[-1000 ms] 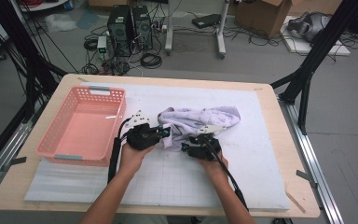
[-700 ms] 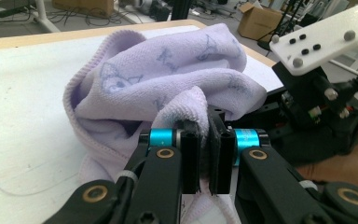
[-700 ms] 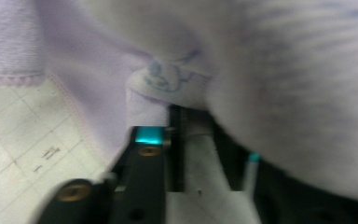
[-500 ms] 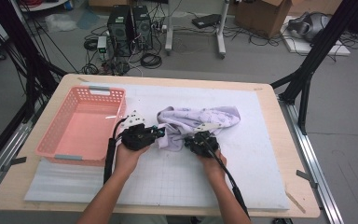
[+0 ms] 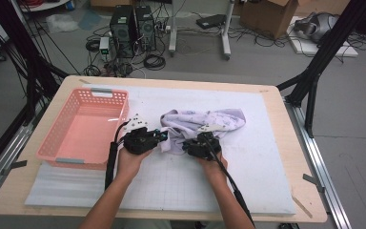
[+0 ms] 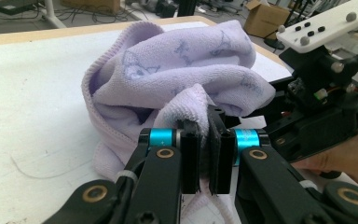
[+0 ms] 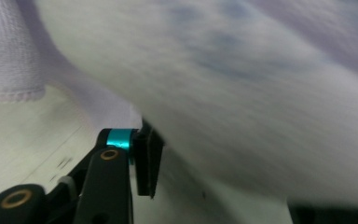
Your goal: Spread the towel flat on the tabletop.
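Observation:
A lilac towel (image 5: pixel 205 121) lies bunched on the white mat. My left gripper (image 5: pixel 162 136) comes at it from the left and is shut on a fold of its near edge; the left gripper view shows the cloth (image 6: pixel 182 70) pinched between the two pads (image 6: pixel 204 126). My right gripper (image 5: pixel 193 143) sits against the towel's near side, facing the left one. Its jaws have just been opening. In the right gripper view one finger (image 7: pixel 147 158) stands clear, while blurred towel (image 7: pixel 261 93) drapes over the gap and hides the other finger.
A pink plastic basket (image 5: pixel 107 91) stands on the table's left part, close to my left hand. The white mat (image 5: pixel 248 181) reaches to the right and toward me. Cables trail from both grippers along the forearms. The wooden table edge (image 5: pixel 295 143) runs on the right.

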`<state>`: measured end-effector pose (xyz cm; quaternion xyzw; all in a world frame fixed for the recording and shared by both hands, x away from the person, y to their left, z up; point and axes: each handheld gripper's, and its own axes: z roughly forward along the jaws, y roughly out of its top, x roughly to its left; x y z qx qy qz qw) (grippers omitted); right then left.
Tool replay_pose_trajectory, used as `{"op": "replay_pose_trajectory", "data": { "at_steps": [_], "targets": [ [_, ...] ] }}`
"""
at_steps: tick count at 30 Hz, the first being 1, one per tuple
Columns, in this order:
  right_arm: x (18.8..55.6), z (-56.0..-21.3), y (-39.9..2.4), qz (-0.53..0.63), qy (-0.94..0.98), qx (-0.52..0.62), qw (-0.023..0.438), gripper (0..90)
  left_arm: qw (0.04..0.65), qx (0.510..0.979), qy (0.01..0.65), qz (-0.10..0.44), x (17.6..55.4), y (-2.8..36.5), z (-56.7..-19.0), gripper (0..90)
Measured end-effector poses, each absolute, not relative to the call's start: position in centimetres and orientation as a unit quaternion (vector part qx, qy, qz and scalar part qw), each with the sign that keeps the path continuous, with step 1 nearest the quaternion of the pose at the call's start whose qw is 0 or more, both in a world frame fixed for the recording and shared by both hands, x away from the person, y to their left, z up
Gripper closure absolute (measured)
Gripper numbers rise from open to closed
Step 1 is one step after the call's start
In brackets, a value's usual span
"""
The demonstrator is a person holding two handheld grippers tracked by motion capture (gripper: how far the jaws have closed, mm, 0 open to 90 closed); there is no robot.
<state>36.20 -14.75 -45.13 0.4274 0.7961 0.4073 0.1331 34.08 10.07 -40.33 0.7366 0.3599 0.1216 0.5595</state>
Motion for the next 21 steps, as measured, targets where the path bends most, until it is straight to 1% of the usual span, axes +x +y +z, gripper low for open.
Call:
{"op": "replay_pose_trajectory", "data": {
  "at_steps": [1, 2, 3, 4, 6, 9, 16, 21],
  "targets": [
    [36.2, -45.1, -14.4, 0.399, 0.801, 0.421, 0.148, 58.8, 0.558, 0.737, 0.360, 0.123, 34.1, 10.1, -40.3, 85.0],
    [36.1, -45.1, -14.2, 0.395, 0.806, 0.411, 0.156, 66.2, 0.560, 0.736, 0.361, 0.122, 34.1, 10.1, -40.3, 85.0],
    [36.1, -45.1, -14.2, 0.400, 0.808, 0.407, 0.147, 76.2, 0.560, 0.736, 0.361, 0.122, 34.0, 10.2, -40.3, 84.9],
    [36.2, -45.1, -14.3, 0.407, 0.807, 0.408, 0.129, 83.9, 0.560, 0.736, 0.362, 0.122, 34.0, 10.2, -40.3, 84.9],
    [35.9, -45.1, -14.2, 0.407, 0.811, 0.400, 0.132, 86.0, 0.557, 0.738, 0.361, 0.122, 33.9, 10.3, -40.3, 84.9],
    [35.4, -44.6, -15.2, 0.401, 0.816, 0.398, 0.123, 86.6, 0.557, 0.737, 0.363, 0.119, 33.5, 10.6, -40.4, 84.9],
    [32.1, -43.4, -21.1, 0.401, 0.818, 0.391, 0.128, 86.5, 0.544, 0.750, 0.363, 0.095, 32.0, 10.8, -41.6, 84.9],
    [28.7, -42.4, -25.3, 0.394, 0.817, 0.393, 0.148, 86.6, 0.532, 0.766, 0.354, 0.076, 29.6, 10.4, -42.7, 84.7]
  ]
}}
